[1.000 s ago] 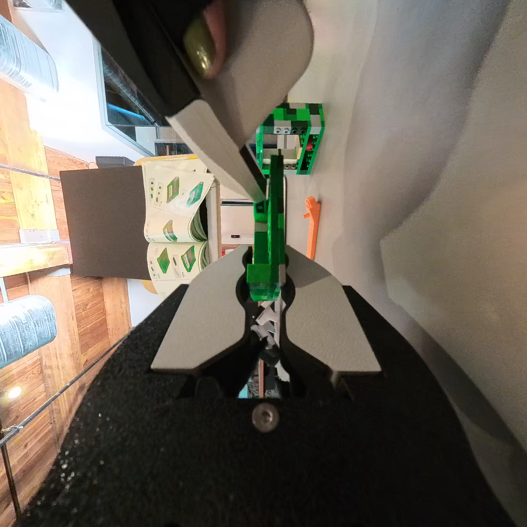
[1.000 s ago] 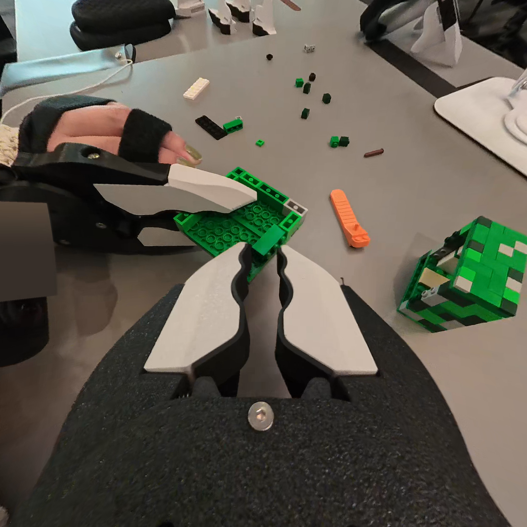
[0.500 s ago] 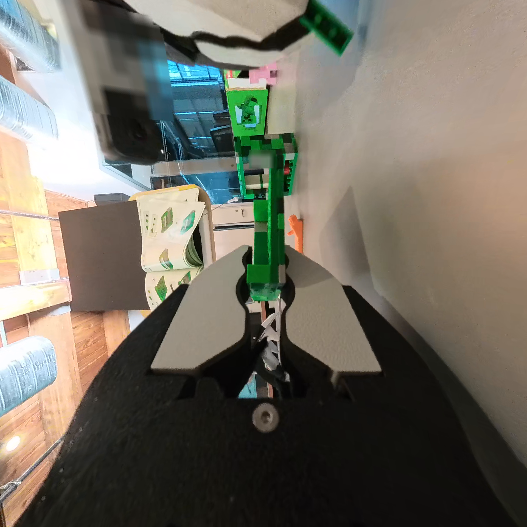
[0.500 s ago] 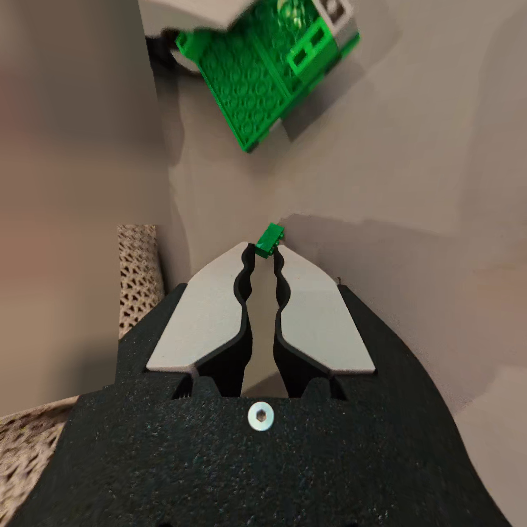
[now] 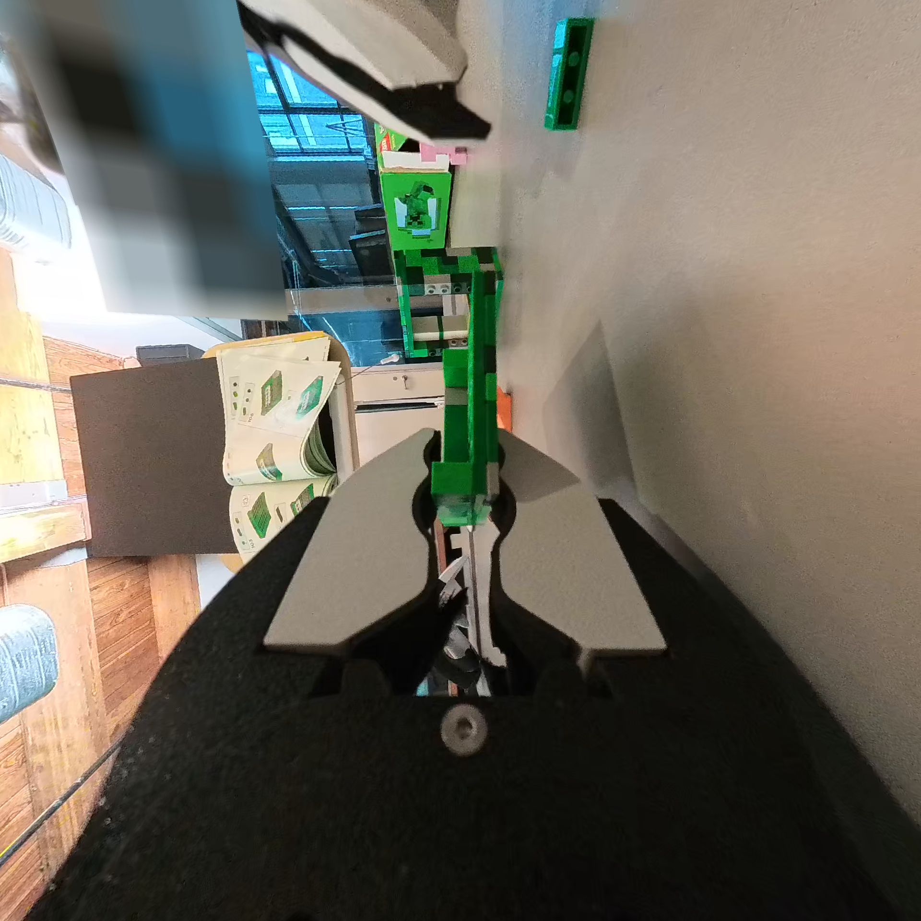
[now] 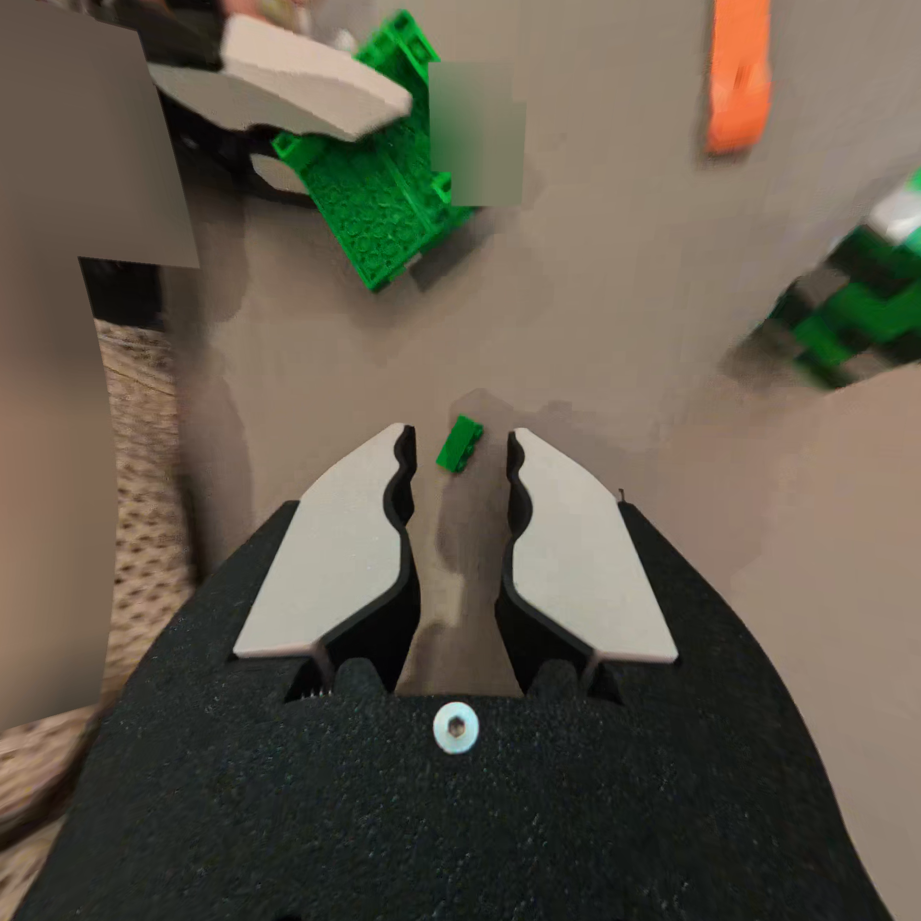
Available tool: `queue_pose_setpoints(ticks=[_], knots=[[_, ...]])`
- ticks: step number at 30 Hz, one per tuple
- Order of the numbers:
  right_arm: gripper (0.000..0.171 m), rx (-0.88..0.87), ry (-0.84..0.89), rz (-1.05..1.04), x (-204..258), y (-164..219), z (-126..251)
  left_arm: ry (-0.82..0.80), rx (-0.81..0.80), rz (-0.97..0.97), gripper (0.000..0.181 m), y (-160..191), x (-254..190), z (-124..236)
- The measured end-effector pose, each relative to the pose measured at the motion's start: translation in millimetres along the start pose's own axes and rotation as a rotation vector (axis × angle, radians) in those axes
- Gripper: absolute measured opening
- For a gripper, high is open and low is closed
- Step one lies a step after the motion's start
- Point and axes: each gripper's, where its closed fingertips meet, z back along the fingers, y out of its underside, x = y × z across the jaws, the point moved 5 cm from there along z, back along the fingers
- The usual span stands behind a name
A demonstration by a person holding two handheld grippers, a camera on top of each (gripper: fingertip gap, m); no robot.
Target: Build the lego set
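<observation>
text: none legible | booklet (image 5: pixel 279 413): pictures only | box (image 5: pixel 416 209): blurred

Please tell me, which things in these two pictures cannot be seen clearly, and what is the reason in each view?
- Green plate assembly, left wrist view: seen edge-on, so its studded face is hidden; left gripper covers its near end.
- Same assembly, right wrist view: a mosaic patch and a grey finger cover part of it.
- Built green cube, right wrist view: motion-blurred, cut by the right edge.
- Orange tool, right wrist view: blurred, cut by the top edge.

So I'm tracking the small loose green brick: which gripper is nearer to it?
Right. The right gripper is open with the small green brick loose between its fingertips; the left gripper is farther off, clamped on the green plate assembly.
</observation>
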Motion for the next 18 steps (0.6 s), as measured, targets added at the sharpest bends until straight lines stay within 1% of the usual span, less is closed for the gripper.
queue_pose_setpoints(ticks=[2, 3, 6, 9, 13, 15, 16, 18], knots=[[0.034, -0.072, 0.127, 0.173, 14.5, 3.0, -1.1, 0.002, 0.000, 0.000, 0.017, -0.2, -0.7, 0.4], [0.034, -0.091, 0.178, 0.202, 20.3, 5.3, -4.0, 0.002, 0.000, -0.001, 0.017, -0.5, -1.0, 0.7], [0.027, -0.147, 0.289, 0.192, 31.9, 13.1, -14.3, 0.003, 0.000, -0.001, 0.017, -1.0, -1.6, 1.4], [0.027, -0.132, 0.437, 0.147, 30.4, 22.1, -19.0, 0.003, 0.001, 0.000, 0.017, -1.3, -2.1, 2.1], [0.023, -0.105, 0.465, 0.069, 27.4, 29.5, -25.2, 0.000, -0.010, -0.002, 0.017, -3.3, -2.9, 2.9], [0.015, -0.097, 0.475, 0.053, 24.4, 30.2, -26.1, -0.007, -0.020, -0.007, 0.017, -5.0, -2.9, 3.8], [0.012, -0.098, 0.466, 0.052, 24.5, 29.4, -25.8, -0.011, -0.025, -0.010, 0.017, -5.9, -2.7, 4.3], [0.012, -0.115, 0.415, 0.023, 26.5, 26.8, -25.5, -0.018, -0.035, -0.014, 0.017, -7.3, -2.4, 5.0]])
